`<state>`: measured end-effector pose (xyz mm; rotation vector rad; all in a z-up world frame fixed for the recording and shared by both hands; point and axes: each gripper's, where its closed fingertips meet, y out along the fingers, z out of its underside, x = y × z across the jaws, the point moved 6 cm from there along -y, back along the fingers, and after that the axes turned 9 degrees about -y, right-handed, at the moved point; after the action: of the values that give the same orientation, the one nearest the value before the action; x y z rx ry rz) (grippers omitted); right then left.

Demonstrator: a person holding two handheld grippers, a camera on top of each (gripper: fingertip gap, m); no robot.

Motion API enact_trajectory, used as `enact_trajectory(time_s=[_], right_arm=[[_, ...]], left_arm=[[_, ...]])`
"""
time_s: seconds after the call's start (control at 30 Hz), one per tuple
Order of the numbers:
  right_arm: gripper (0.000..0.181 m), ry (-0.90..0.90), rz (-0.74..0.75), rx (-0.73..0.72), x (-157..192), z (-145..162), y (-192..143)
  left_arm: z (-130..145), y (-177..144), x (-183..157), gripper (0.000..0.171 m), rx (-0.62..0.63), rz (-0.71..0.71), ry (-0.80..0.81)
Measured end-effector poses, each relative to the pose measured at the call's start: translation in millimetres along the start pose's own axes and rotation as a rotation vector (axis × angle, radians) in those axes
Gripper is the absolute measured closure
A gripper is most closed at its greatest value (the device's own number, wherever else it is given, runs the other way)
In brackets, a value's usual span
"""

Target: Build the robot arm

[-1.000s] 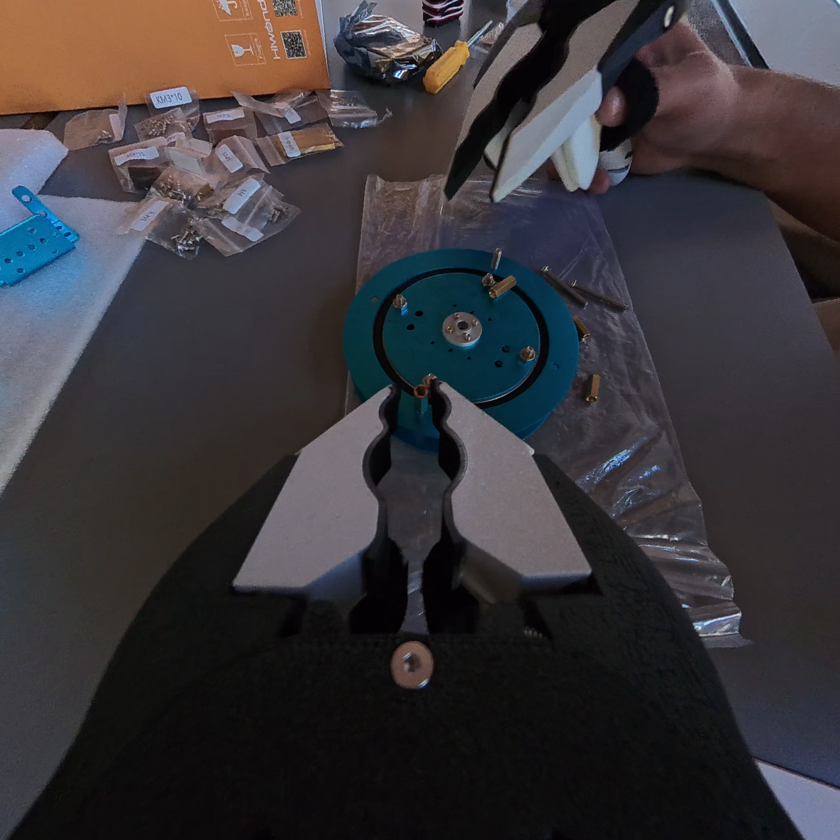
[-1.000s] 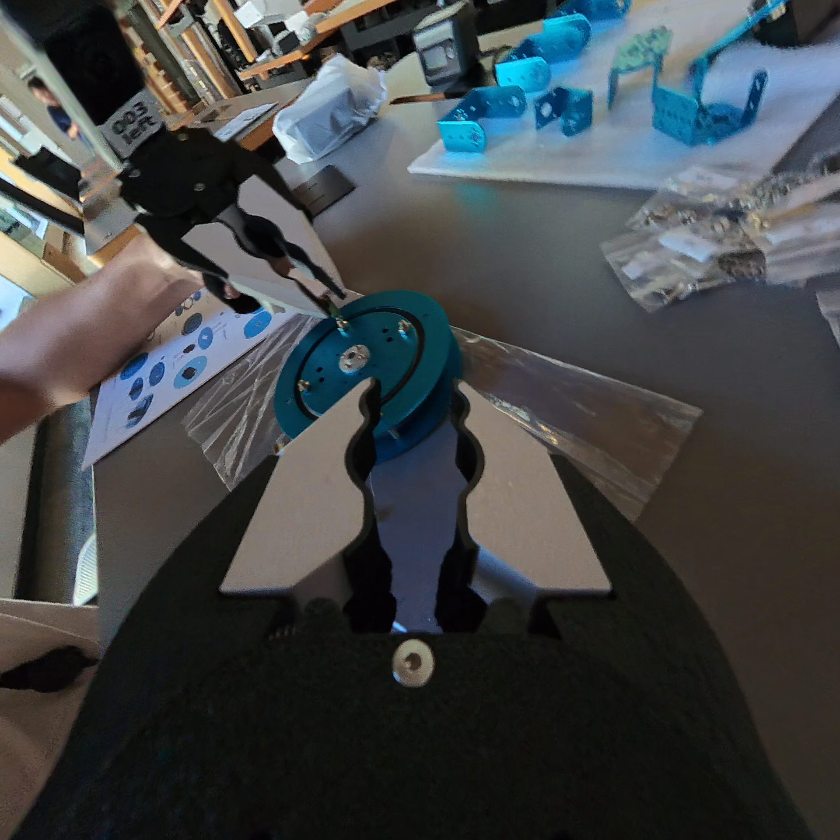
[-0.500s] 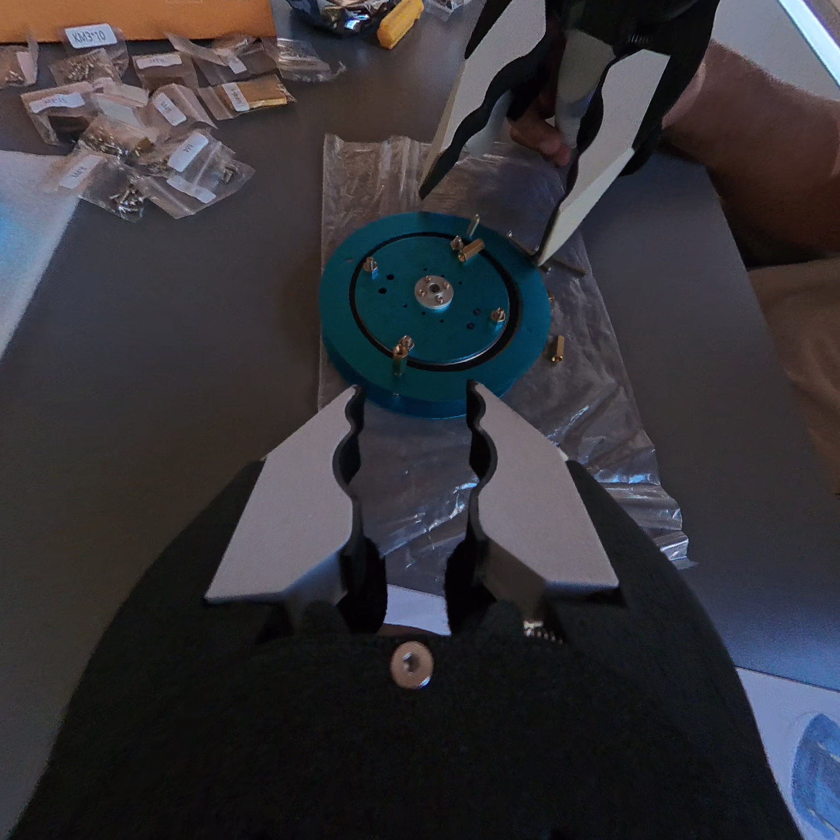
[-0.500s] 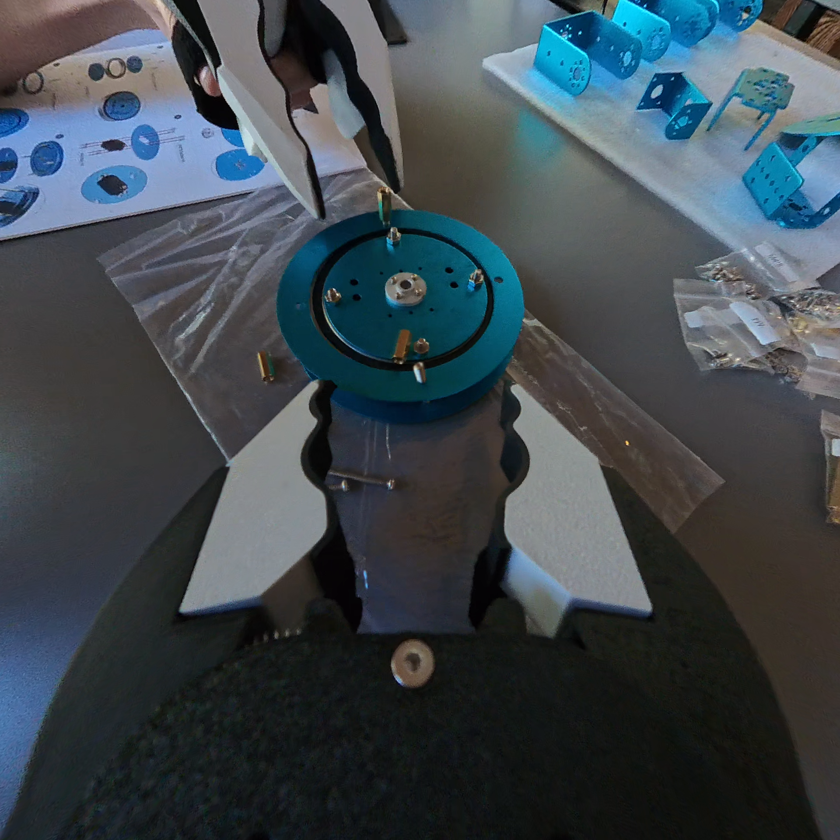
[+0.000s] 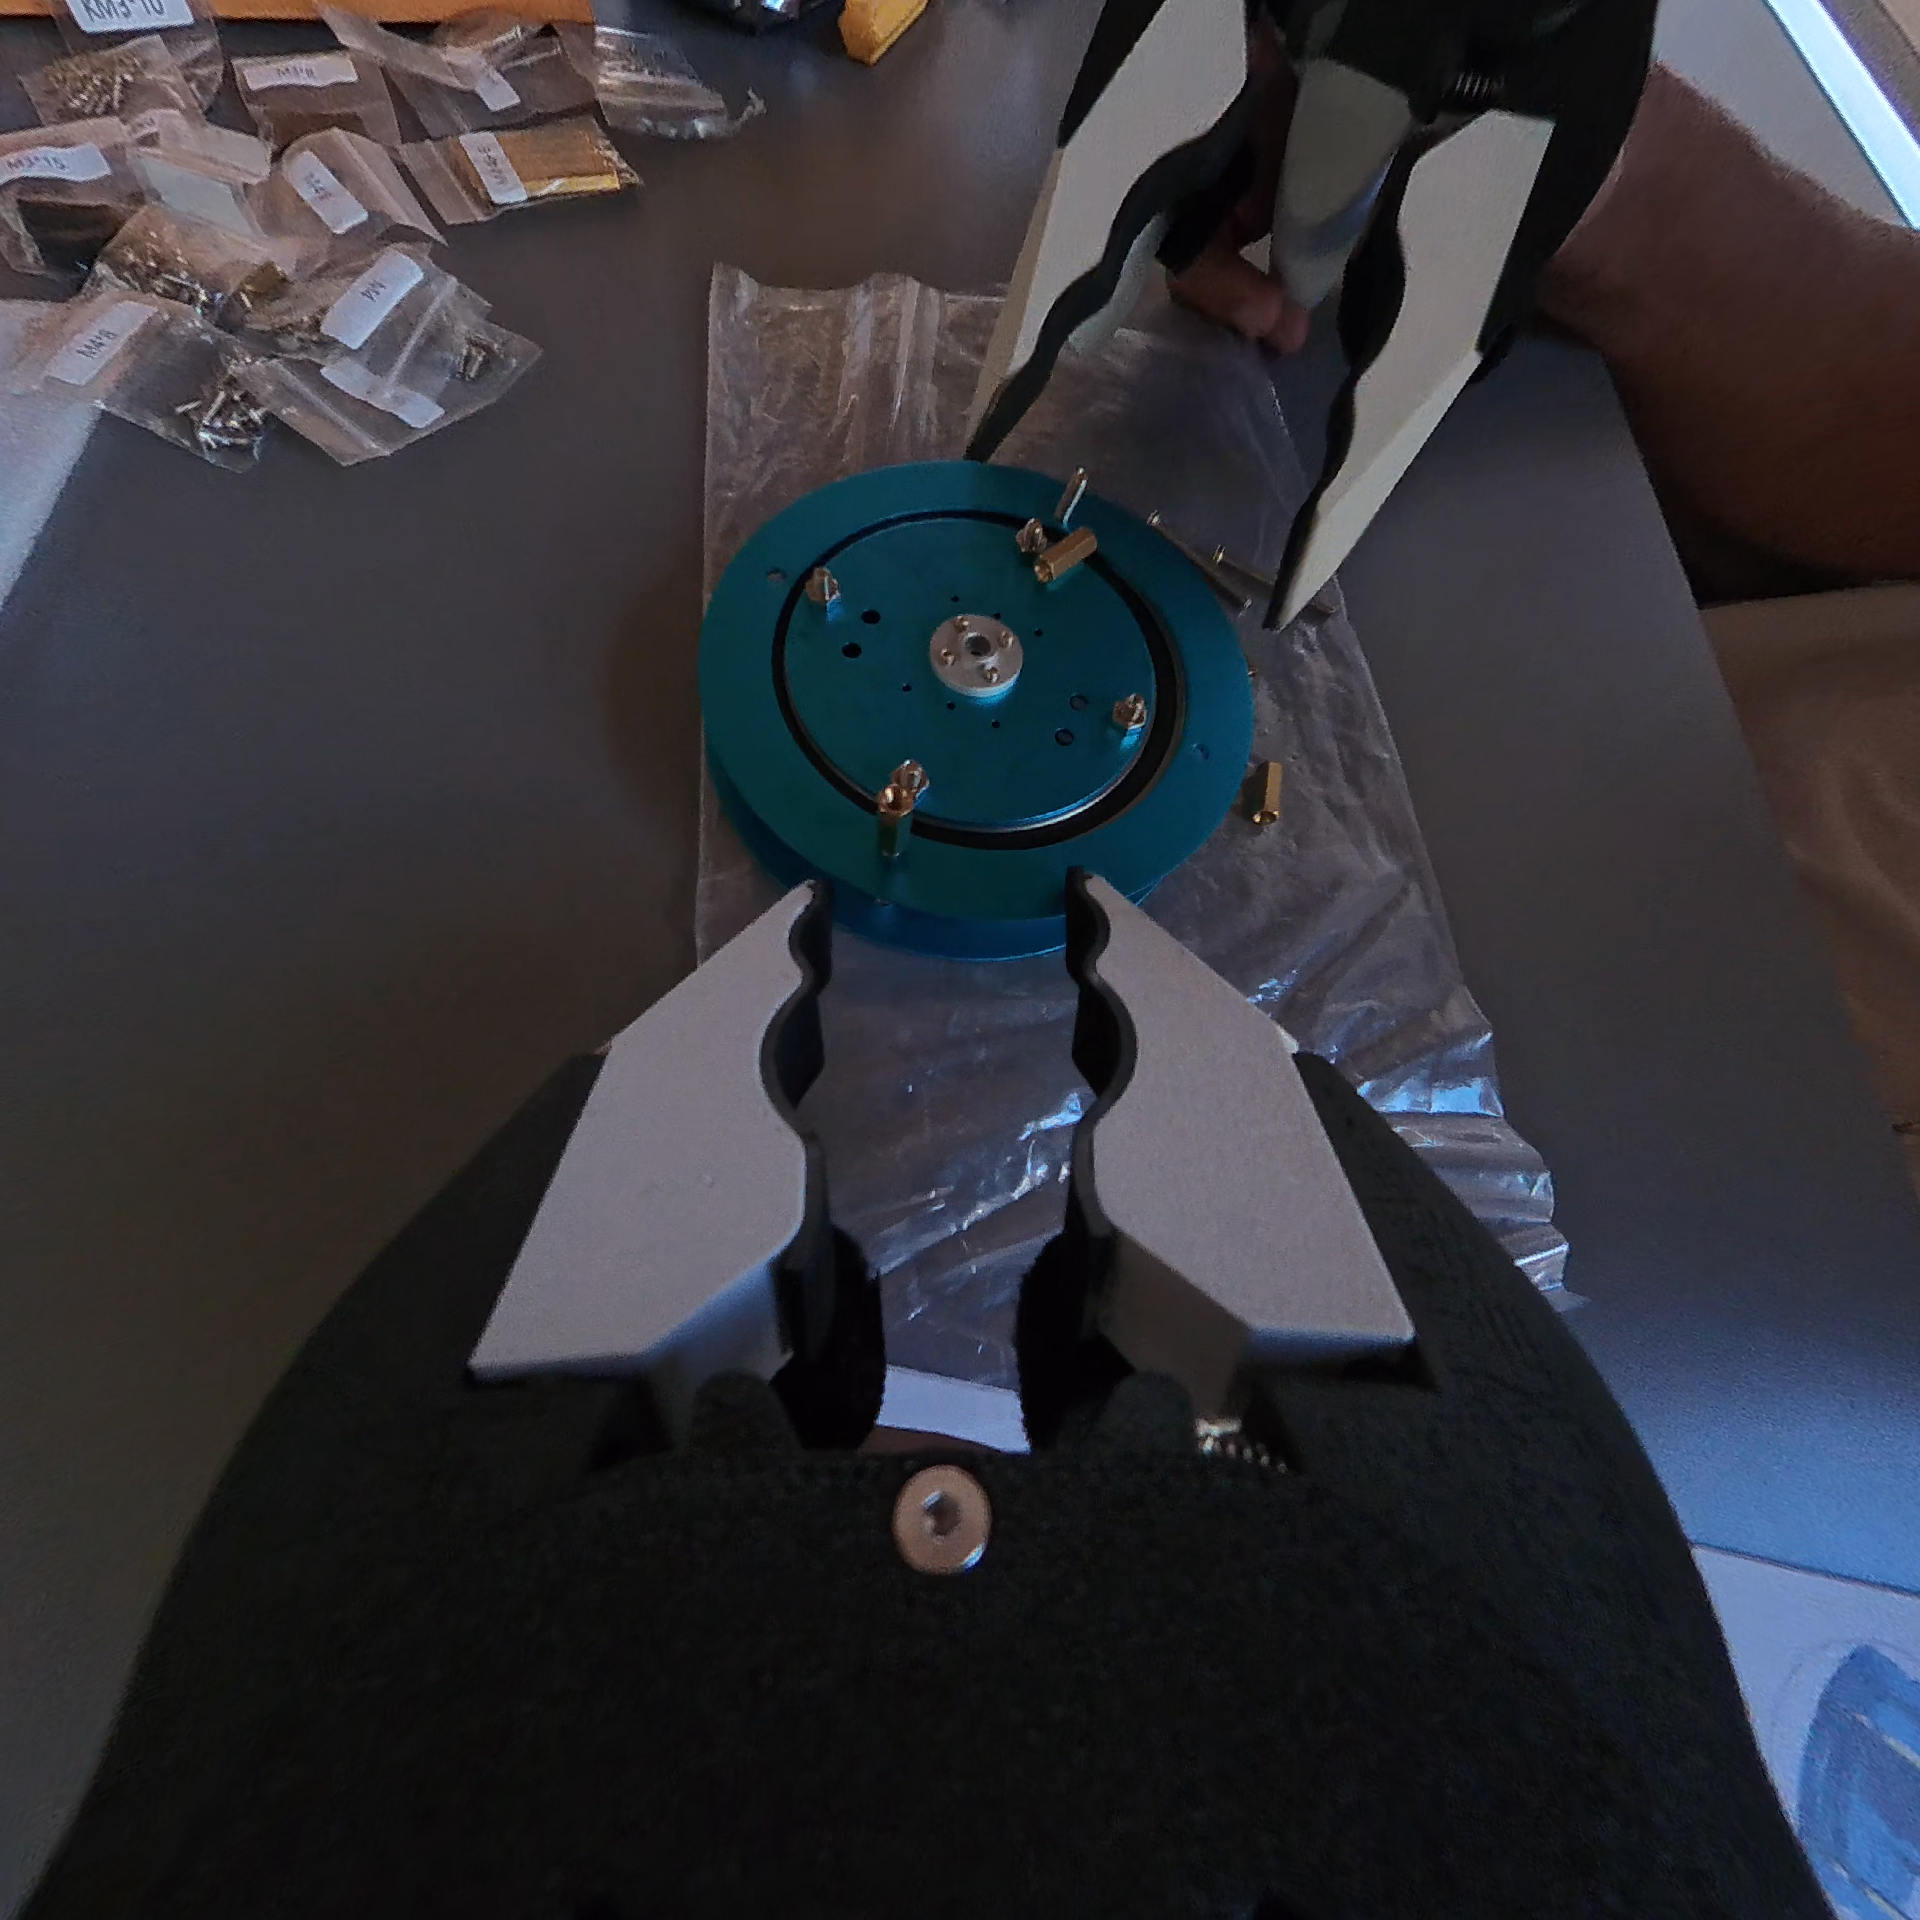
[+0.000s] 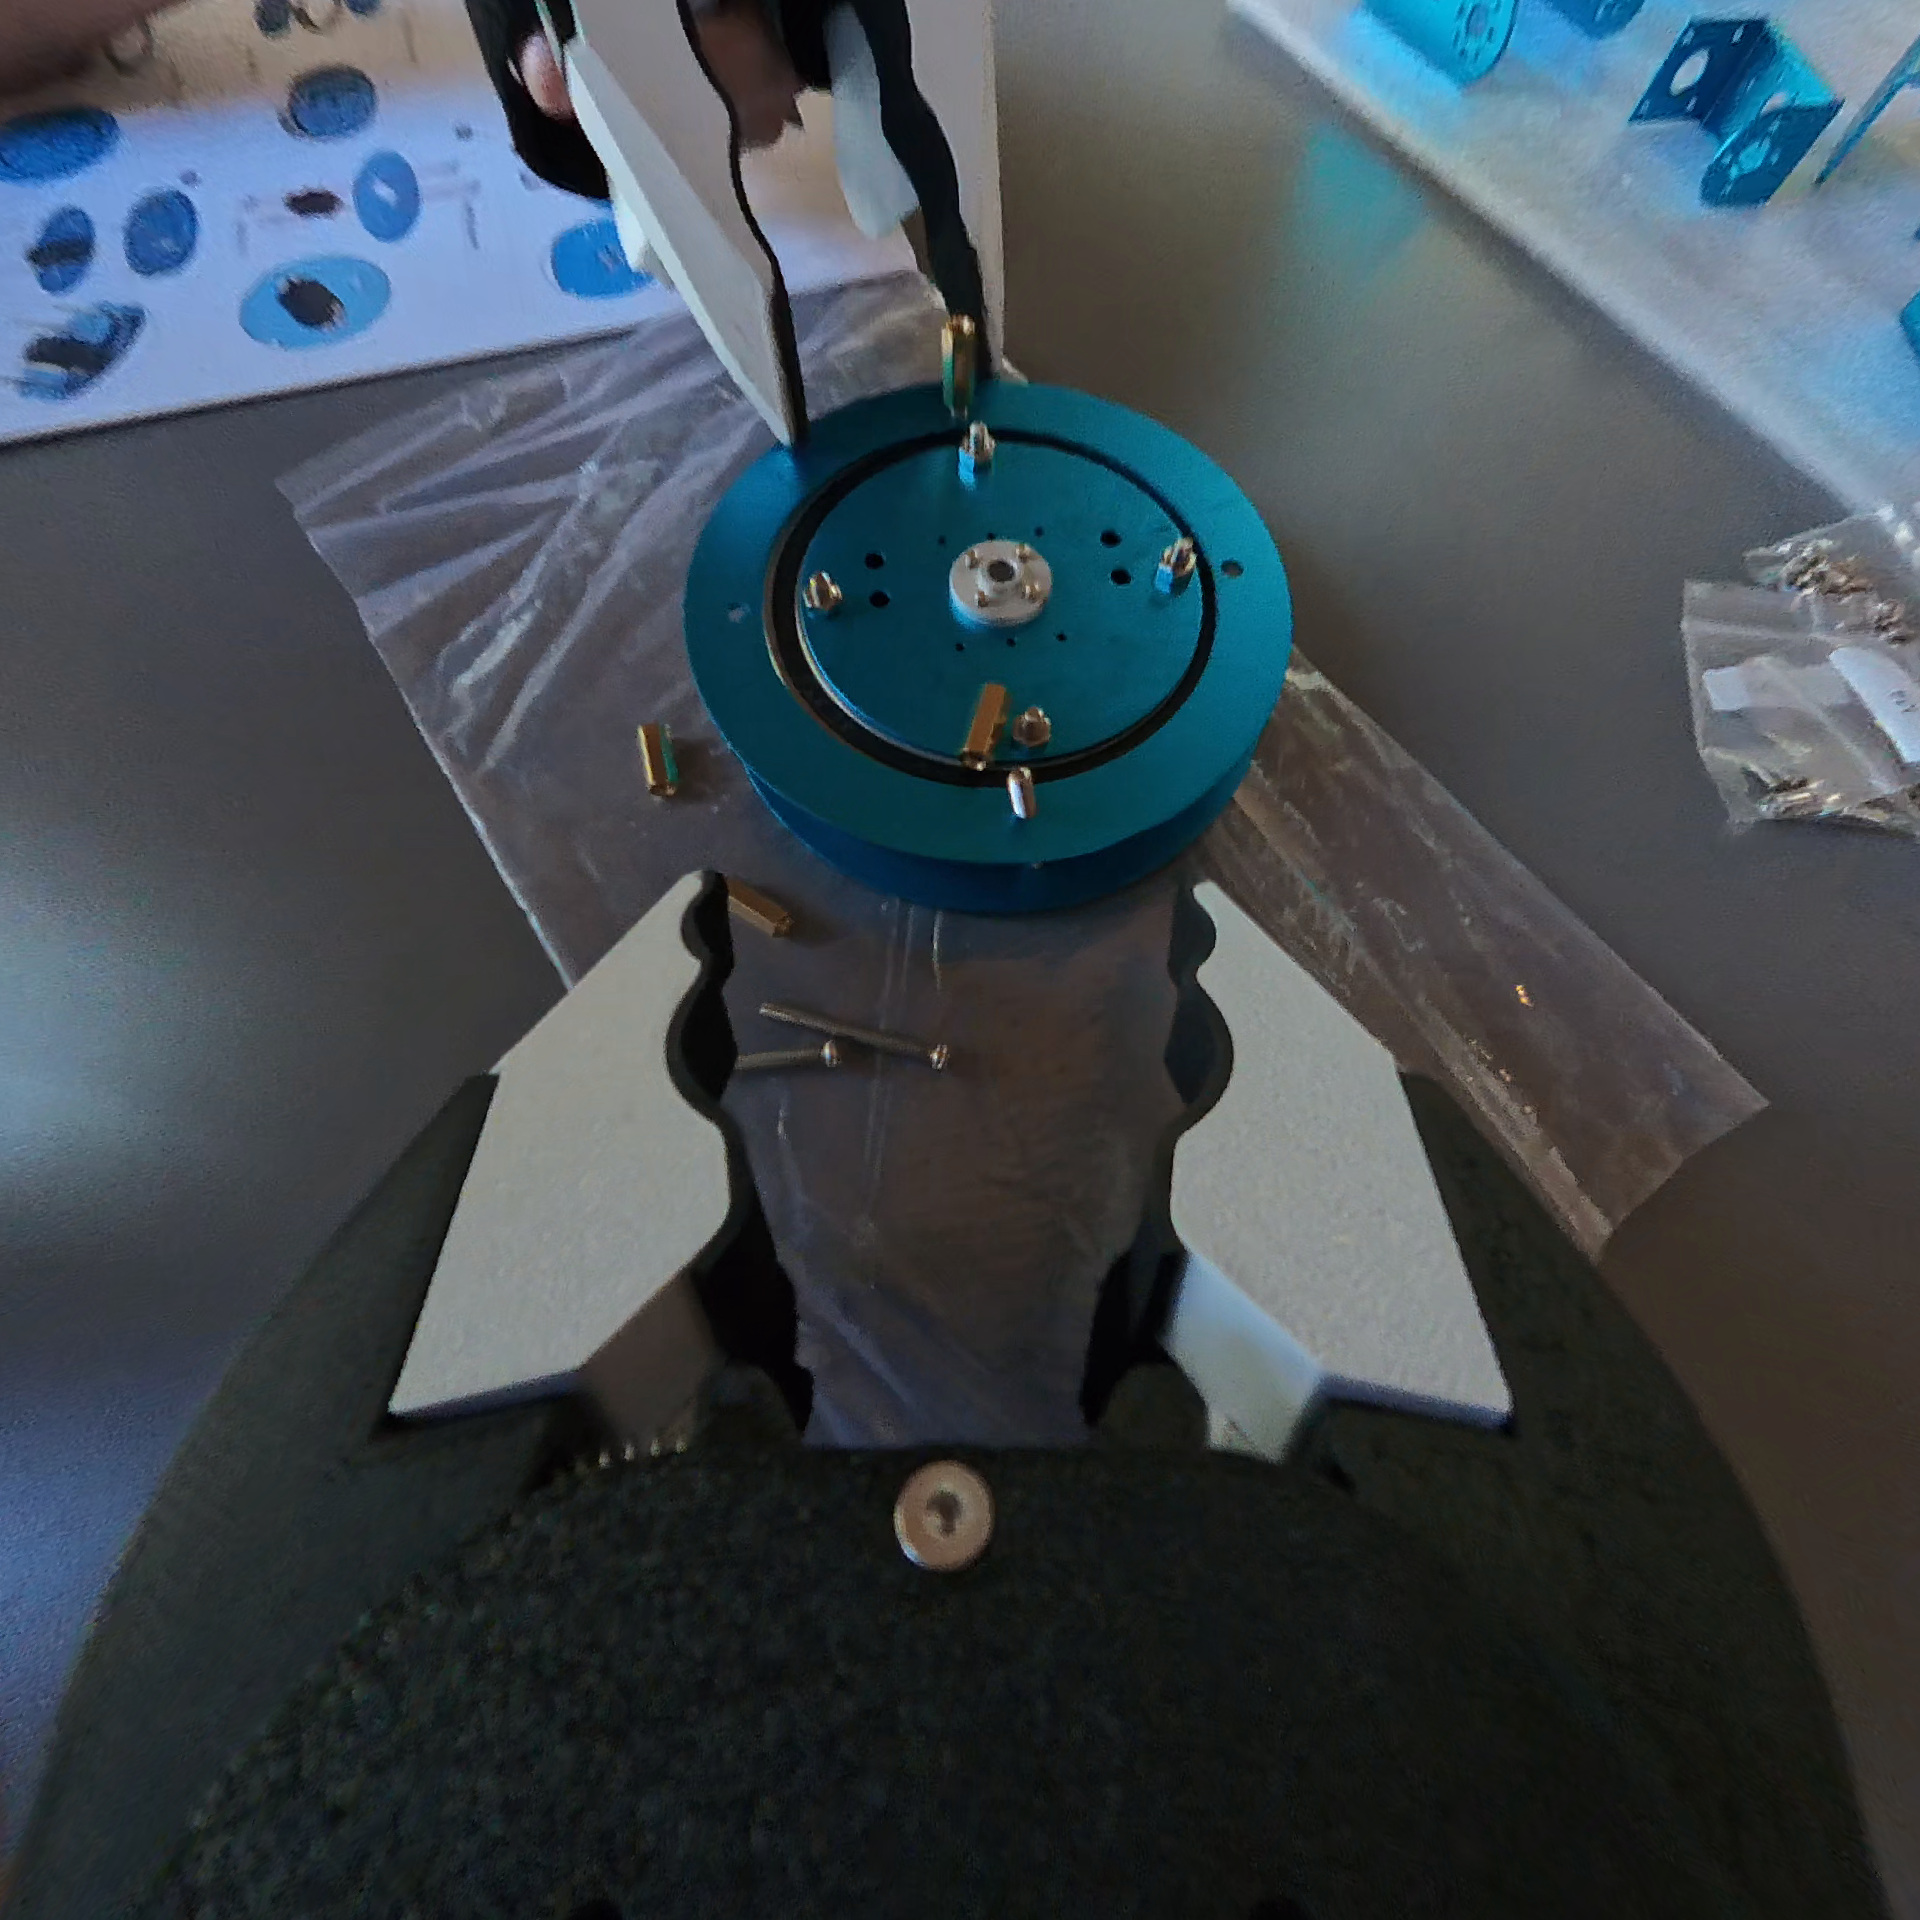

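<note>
The blue metal disc (image 5: pixel 977 696) sits on a clear plastic sheet (image 5: pixel 1039 1091) on the grey table (image 5: pixel 312 779), with a silver hub at its centre, a black ring around the inner plate and small brass posts standing up from it. The left gripper (image 5: pixel 940 894) hangs at one edge, jaws apart and empty. Opposite it, the right gripper (image 6: pixel 951 904) is spread wide over two loose screws (image 6: pixel 842 1044).

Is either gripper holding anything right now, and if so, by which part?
Nothing is held. The left gripper and right gripper are both open and empty, on opposite sides of the round blue metal disc.
</note>
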<state>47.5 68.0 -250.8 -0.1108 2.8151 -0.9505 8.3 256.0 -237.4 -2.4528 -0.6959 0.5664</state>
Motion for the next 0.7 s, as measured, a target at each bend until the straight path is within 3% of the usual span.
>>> enact_trajectory(time_s=[0.1, 0.33, 0.7], right_arm=[[0.097, 0.000, -0.006, 0.044, 0.2, 1.8, 4.2], [0.107, 0.037, -0.019, -0.033, -2.3, -5.2, 1.9], [0.110, 0.041, -0.012, -0.009, -2.9, -3.5, 4.0]], left_arm=[[0.2, -0.2, 0.0, 0.127, 0.003, 0.000, 0.001], [0.4, -0.2, 0.3, 0.127, 0.005, 0.005, -0.007], [-0.5, -1.2, 4.0, 0.128, -0.005, -0.025, -0.006]])
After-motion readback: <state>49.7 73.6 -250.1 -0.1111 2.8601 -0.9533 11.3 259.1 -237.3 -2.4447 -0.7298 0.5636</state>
